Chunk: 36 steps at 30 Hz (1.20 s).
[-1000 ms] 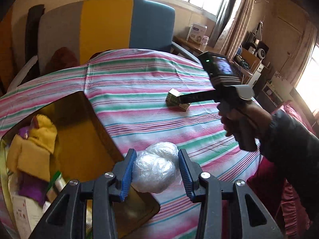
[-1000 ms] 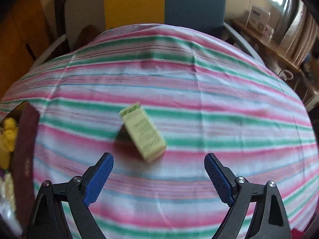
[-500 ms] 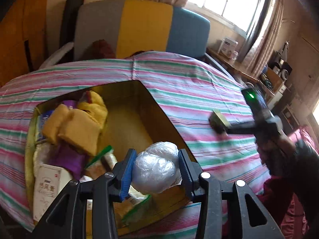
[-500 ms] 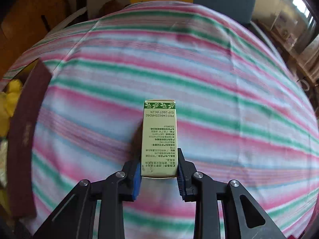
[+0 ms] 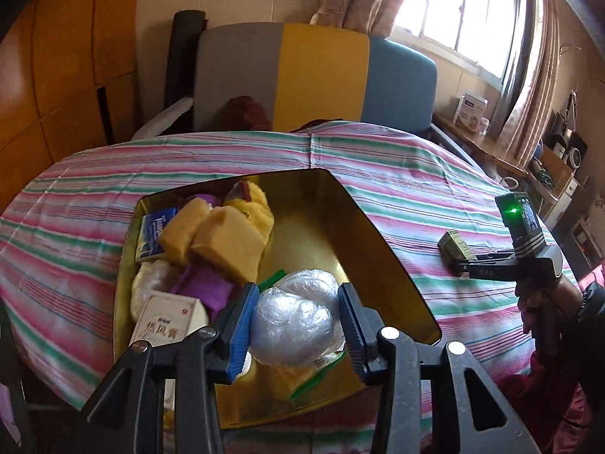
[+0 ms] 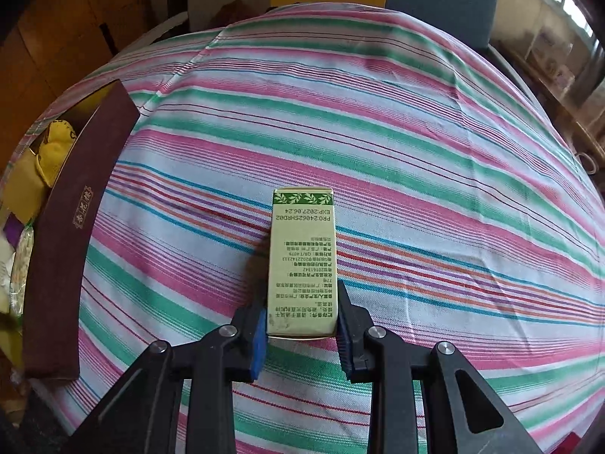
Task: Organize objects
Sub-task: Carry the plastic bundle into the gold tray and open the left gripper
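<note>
My left gripper is shut on a crumpled clear plastic bag and holds it over the near part of a gold-lined open box. The box holds yellow cloth items, a blue packet, a purple item and a white carton. My right gripper is shut on a pale green carton on the striped tablecloth. The right gripper and the green carton also show in the left wrist view, to the right of the box.
The box's maroon outer wall stands left of the green carton. A grey, yellow and blue sofa back stands behind the table. A sideboard with boxes is at the far right under the window.
My left gripper has carried the plastic bag leftwards over the box. My right gripper has closed on the green carton, which was lying loose a second ago.
</note>
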### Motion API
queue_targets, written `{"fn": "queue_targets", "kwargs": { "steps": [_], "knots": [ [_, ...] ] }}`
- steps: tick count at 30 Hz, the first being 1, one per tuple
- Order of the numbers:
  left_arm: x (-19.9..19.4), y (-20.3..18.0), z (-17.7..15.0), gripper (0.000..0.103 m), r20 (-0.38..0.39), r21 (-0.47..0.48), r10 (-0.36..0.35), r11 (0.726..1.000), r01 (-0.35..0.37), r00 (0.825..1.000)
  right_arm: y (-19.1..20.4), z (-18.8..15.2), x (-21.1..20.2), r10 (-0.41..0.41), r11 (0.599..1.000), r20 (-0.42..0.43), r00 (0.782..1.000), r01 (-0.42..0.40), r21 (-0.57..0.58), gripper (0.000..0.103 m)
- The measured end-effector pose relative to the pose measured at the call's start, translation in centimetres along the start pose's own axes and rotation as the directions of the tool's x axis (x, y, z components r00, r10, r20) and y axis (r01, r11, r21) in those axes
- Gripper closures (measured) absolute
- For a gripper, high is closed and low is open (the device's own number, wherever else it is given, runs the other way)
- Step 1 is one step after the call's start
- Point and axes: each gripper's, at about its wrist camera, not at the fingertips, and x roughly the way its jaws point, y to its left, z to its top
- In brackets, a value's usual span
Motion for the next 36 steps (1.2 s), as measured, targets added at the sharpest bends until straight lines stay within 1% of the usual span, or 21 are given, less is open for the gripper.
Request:
{"fn": "queue_targets", "kwargs": {
  "steps": [6, 11, 26, 32, 36],
  "knots": [
    [-1.0, 0.5, -0.5, 0.060, 0.013, 0.002, 0.007, 1.000, -0.007, 1.000, 0.1, -0.5, -0.2, 0.014, 1.000, 0.011, 1.000, -0.014, 0.009, 0.072],
    [-1.2, 0.8, -0.6, 0.060, 0.014, -0.001, 0.006, 1.000, -0.006, 1.000, 0.9, -0.6, -0.2, -0.034, 0.999, 0.030, 0.999, 0.035, -0.024, 0.073],
    [0.5, 1.0, -1.2, 0.060, -0.037, -0.006, 0.009, 1.000, -0.009, 0.999, 1.2, -0.6, -0.1, -0.054, 0.997, 0.036, 0.998, 0.056, -0.052, 0.073],
    [1.4, 3.0, -0.1, 0.060, -0.063, -0.089, -0.049, 0.995, 0.043, 0.997, 1.5, -0.6, 0.0, -0.067, 0.995, 0.037, 0.997, 0.069, -0.071, 0.072],
    [2.2, 3.5, 1.7, 0.060, -0.077, -0.135, -0.120, 0.985, 0.109, 0.990, 1.9, -0.6, 0.0, -0.084, 0.992, 0.042, 0.996, 0.088, -0.094, 0.072]
  ]
}}
